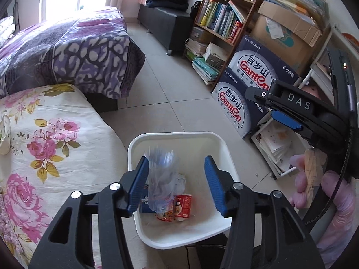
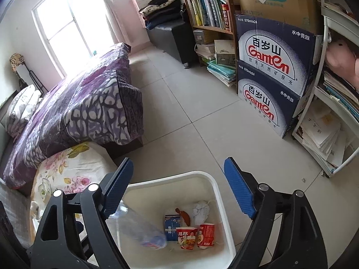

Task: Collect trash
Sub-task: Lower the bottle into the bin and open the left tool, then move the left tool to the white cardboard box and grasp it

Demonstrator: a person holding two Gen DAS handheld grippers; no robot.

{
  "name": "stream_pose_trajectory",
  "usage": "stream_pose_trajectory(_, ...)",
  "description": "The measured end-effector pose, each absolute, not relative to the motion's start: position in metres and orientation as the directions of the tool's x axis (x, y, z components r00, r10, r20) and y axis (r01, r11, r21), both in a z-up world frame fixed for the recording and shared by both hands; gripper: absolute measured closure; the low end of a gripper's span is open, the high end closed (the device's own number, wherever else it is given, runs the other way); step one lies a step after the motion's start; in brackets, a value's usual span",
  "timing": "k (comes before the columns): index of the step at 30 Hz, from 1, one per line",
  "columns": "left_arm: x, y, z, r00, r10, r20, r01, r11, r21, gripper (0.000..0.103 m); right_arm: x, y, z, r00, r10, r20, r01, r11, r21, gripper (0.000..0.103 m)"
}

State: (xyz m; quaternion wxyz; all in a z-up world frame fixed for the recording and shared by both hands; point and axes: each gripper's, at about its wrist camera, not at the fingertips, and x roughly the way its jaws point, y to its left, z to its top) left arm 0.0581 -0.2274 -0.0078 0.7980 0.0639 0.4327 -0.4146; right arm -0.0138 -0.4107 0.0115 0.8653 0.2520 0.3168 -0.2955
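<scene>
- The left gripper [image 1: 176, 182] stands part open above the white bin [image 1: 134, 148]; a clear plastic bottle [image 1: 162, 177], blurred, lies between its pads [image 1: 140, 183] close to the left one; it looks released and on its way down, though whether the pad touches it I cannot tell
- The right gripper [image 2: 178, 187] hangs wide and empty over the same bin [image 2: 215, 183]; nothing sits between its jaws; in the left view it shows to the right, held by a gloved hand [image 1: 323, 192]
- From the right view the bottle [image 2: 143, 228] slants inside the bin against its left wall, just under the left pad [image 2: 116, 188]
- At the bottom lie two red noodle cups [image 2: 196, 235], a blue carton [image 2: 171, 226], a crumpled tissue [image 2: 202, 209] and a brownish scrap [image 2: 184, 215]
- To finish the drop well, I judge: hold the left jaws apart and level over the middle of the bin until the bottle clears both pads; lift straight up, not sideways, so no pad drags it over the rim; keep the right gripper clear of the left
- The bin stands on the tiled floor [image 2: 190, 116] beside a floral cushion [image 1: 56, 134].
</scene>
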Motion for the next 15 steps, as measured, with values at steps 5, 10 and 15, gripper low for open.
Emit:
stream_pose_trajectory(5, 0.062, -0.221, -0.008, 0.315, -0.58, -0.751, 0.703, 0.674, -0.226, 0.051, -0.012, -0.407, 0.014, 0.624, -0.371, -0.688, 0.675, 0.7, 0.234, 0.015)
stream_pose_trajectory(10, 0.067, -0.21, -0.007, 0.364, -0.545, -0.755, 0.682, 0.708, -0.182, 0.038, -0.002, -0.393, 0.014, 0.616, -0.389, -0.685, 0.664, 0.724, 0.186, 0.007)
stream_pose_trajectory(15, 0.077, -0.193, -0.012, 0.43, -0.473, -0.769, 0.632, 0.766, -0.118, 0.029, 0.01, -0.375, 0.011, 0.611, -0.389, -0.69, 0.643, 0.752, 0.145, 0.007)
